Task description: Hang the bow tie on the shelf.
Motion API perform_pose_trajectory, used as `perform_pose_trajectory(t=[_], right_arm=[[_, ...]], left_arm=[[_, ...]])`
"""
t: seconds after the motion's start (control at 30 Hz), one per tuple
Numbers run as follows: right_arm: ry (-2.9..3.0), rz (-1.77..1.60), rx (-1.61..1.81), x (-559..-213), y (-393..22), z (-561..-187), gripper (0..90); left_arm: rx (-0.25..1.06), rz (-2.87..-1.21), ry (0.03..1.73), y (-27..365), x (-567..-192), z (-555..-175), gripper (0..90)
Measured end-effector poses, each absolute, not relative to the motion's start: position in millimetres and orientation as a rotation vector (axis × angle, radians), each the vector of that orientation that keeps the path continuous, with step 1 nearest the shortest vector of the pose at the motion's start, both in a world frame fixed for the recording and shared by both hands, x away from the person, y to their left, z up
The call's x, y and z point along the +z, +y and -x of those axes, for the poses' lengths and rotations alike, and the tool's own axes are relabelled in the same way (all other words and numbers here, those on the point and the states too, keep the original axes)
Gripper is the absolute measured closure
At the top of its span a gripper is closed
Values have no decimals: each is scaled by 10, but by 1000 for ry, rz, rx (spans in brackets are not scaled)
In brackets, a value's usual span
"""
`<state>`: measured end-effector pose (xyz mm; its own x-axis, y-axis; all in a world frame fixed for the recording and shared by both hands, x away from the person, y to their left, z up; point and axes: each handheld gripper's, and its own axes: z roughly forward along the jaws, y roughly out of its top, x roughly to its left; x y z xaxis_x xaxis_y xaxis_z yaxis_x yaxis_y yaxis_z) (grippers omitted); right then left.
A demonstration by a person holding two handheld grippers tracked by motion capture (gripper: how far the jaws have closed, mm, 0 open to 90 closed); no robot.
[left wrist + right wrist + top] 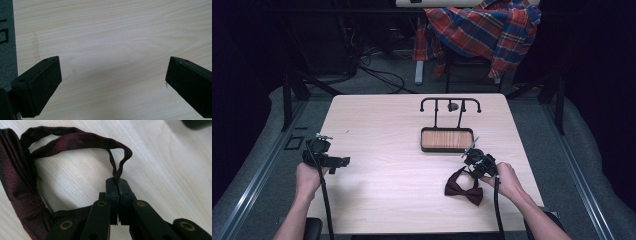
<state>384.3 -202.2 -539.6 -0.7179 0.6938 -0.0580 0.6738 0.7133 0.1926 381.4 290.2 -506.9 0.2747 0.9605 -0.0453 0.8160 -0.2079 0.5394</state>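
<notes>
Left gripper (343,161) over bare table (382,125), jaws wide apart, holding nothing. Bow tie (463,189) flat at near right edge. Right gripper (117,182) pinched tight on neck strap (75,138). Probably light, limp, slippery; strap or centre knot best hold.

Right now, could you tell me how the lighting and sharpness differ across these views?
High view: table lit, surroundings dark. Left gripper view: open jaws soft, soft shadow on the wood. Right gripper view: bow tie strap sharp at the right gripper, nearer parts blurred.
</notes>
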Motion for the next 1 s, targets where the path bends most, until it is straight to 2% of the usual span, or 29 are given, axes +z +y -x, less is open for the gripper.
perform_pose_trajectory(t=[0.37,1.0], right_arm=[[2639,-1023,353,-5078,-2080,-3736,893],[2508,-1012,522,-4769,-2133,-3620,894]], left_arm=[[427,-2095,1581,2890,-5055,-3809,13],[429,-2106,1545,2859,-5052,-3809,15]])
